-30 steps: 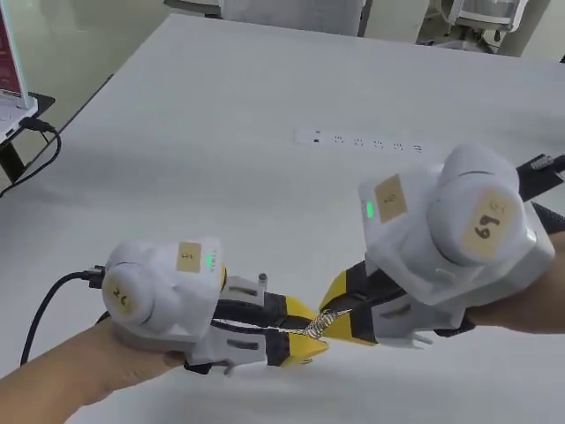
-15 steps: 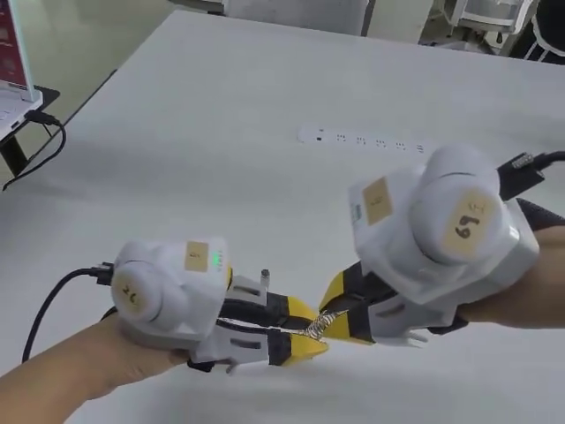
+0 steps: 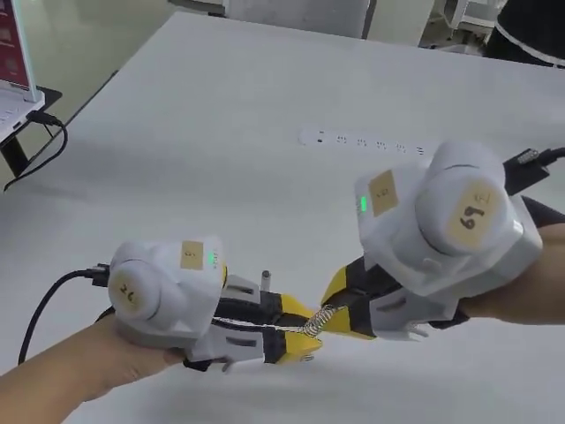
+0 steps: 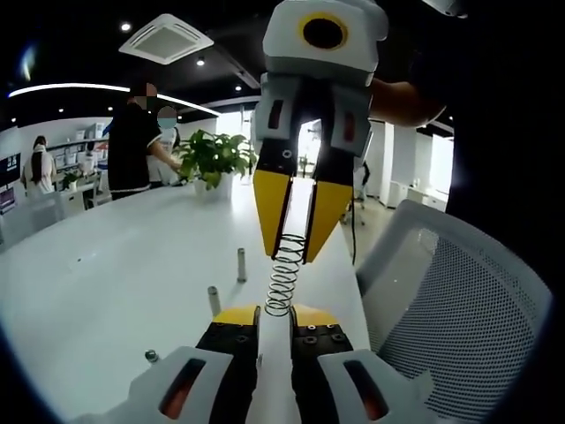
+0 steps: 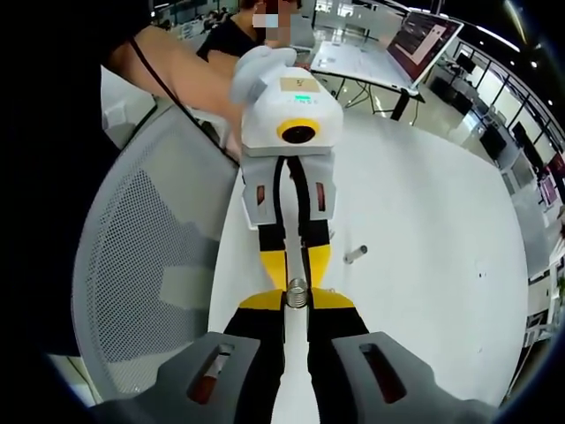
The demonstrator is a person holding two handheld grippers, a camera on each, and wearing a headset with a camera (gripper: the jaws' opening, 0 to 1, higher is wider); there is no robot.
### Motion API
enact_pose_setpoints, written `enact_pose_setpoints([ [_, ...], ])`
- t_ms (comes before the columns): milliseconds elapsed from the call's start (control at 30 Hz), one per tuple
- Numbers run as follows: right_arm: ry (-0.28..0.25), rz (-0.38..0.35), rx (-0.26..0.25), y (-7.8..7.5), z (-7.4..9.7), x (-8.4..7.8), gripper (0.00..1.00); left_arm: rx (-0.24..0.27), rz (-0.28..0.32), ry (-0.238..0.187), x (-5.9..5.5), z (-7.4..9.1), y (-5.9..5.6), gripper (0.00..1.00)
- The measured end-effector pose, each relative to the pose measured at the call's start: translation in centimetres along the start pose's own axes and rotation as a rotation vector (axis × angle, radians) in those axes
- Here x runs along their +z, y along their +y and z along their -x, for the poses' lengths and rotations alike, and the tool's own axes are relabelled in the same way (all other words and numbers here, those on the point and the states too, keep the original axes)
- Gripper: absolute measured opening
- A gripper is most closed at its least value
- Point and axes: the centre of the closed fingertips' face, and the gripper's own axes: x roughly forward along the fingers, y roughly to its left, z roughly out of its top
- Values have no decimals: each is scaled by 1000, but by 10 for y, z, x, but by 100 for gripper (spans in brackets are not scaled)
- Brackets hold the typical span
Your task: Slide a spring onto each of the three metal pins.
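Nearest us, our left gripper [image 3: 300, 340] has its jaws pressed together, and the spring [image 4: 283, 278] meets their tips. Our right gripper [image 3: 340, 316] pinches the spring's far end above the table [image 3: 265, 132]. Just beyond, a pin [image 3: 265, 281] stands upright.

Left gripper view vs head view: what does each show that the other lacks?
Left gripper view adds a potted plant, a mesh chair and people in the background. Head view adds a power strip, a laptop and a black cable. Shared: the white table, an upright metal pin, and the spring running between the left gripper and the right gripper, whose jaws pinch its far end.
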Motion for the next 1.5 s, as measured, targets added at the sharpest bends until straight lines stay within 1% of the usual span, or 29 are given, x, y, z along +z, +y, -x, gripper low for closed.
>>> enact_pose_setpoints([
  [100,3,1,-1,0,-1,-1,5,9,7,-7,1,1,1,8],
  [267,-5,-12,-6,-1,1,0,5,20,14,-6,1,5,1,12],
  [400,-4,-20,-9,-2,3,-2,5,45,36,-16,1,13,5,16],
  [533,-2,-28,-16,-3,4,-4,5,79,53,-15,-3,22,11,20],
  [600,0,-31,-14,-2,4,-5,5,83,69,-12,-5,25,13,22],
  [733,1,-36,-13,-2,5,-7,5,112,73,-6,-7,32,15,24],
  [867,12,-48,-11,-1,5,-11,5,144,82,-9,-9,38,19,30],
  [900,15,-50,-13,-2,6,-12,5,162,88,-5,-11,40,20,30],
  [933,16,-47,-16,-2,6,-13,5,163,93,-6,-12,41,20,32],
  [967,16,-47,-16,-2,6,-13,5,173,117,-10,-13,43,21,35],
  [1100,14,-52,-17,-3,7,-15,5,212,117,-10,-15,50,27,41],
  [1167,15,-57,-19,-3,7,-17,5,228,118,-12,-15,52,29,47],
  [1200,17,-57,-21,-3,7,-17,5,238,123,-16,-15,54,31,48],
  [1233,23,-60,-32,-4,8,-19,5,241,123,-17,-15,54,31,49],
  [1333,21,-70,-24,-3,9,-21,5,253,132,-19,-16,57,34,51],
  [1400,31,-65,-25,-3,9,-24,5,263,129,-18,-17,58,35,55],
  [1500,40,-63,-23,-2,10,-27,5,273,144,-18,-21,60,35,59],
])
